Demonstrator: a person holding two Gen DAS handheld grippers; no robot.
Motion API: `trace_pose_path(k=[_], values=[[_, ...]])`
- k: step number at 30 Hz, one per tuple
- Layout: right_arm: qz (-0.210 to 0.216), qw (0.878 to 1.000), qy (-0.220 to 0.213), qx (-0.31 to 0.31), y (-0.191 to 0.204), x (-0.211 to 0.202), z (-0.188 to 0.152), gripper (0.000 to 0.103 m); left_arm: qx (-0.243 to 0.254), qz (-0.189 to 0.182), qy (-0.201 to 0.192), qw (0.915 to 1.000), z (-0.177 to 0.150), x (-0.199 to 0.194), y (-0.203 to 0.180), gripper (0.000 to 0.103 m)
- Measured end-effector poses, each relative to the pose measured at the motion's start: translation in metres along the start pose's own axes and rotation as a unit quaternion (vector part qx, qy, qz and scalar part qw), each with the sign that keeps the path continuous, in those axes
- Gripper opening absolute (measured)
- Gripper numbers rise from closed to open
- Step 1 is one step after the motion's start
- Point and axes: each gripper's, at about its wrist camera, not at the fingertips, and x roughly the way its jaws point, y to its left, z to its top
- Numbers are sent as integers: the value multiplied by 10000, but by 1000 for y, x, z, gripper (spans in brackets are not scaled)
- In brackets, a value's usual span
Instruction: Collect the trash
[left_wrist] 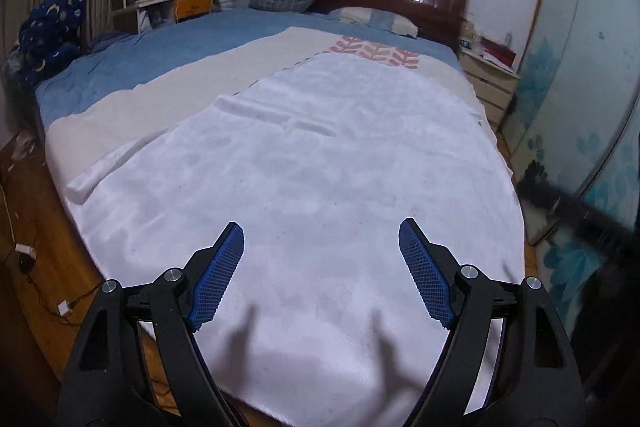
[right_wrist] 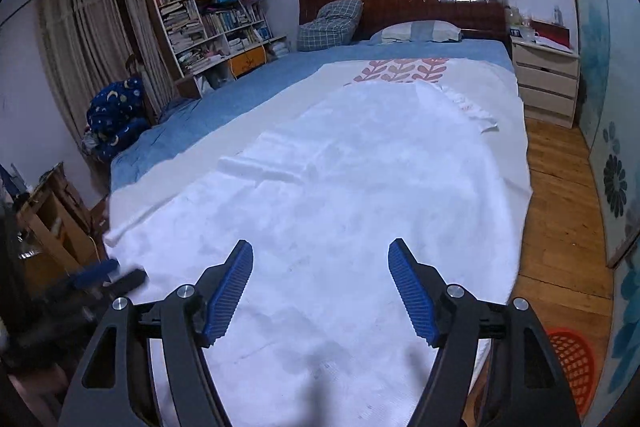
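Both grippers spread wide over a bed on which no trash can be made out

From the bed [right_wrist: 400,39] leftward, the left gripper [left_wrist: 320,263] is held empty, fingers apart; over the white blanket [right_wrist: 360,187] the right gripper [right_wrist: 320,279] is likewise parted and empty. Right of the bed's foot an orange basket [right_wrist: 572,359] is seen — contents hidden. The scene fits trash already collected, or none yet found.

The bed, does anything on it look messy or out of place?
Mostly tidy. The white blanket has a rucked ridge across its middle, its far right corner is folded and rumpled, and its left edge is rolled over. No trash shows on the bed. Both grippers hover open above it.
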Motion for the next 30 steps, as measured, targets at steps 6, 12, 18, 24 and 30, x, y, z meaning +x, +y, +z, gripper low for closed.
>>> trace_pose_path(k=[6, 12, 18, 24, 30], values=[[-157, 9998, 108, -18, -2, 26, -6, 72, 355, -73, -177, 9992, -4, 1, -4, 80], [-253, 9996, -58, 116, -17, 14, -6, 75, 336, -127, -194, 9992, -5, 3, -9, 81], [-208, 9994, -231, -118, -18, -4, -8, 78, 276, -181, -325, 9989, -7, -9, -12, 85], [-173, 9995, -199, -143, -22, -9, -8, 79, 162, -161, -365, 9991, -7, -11, -13, 85], [-119, 9998, -132, -129, -24, -9, -11, 79, 139, 3, -360, 9993, -7, -9, -15, 86]])
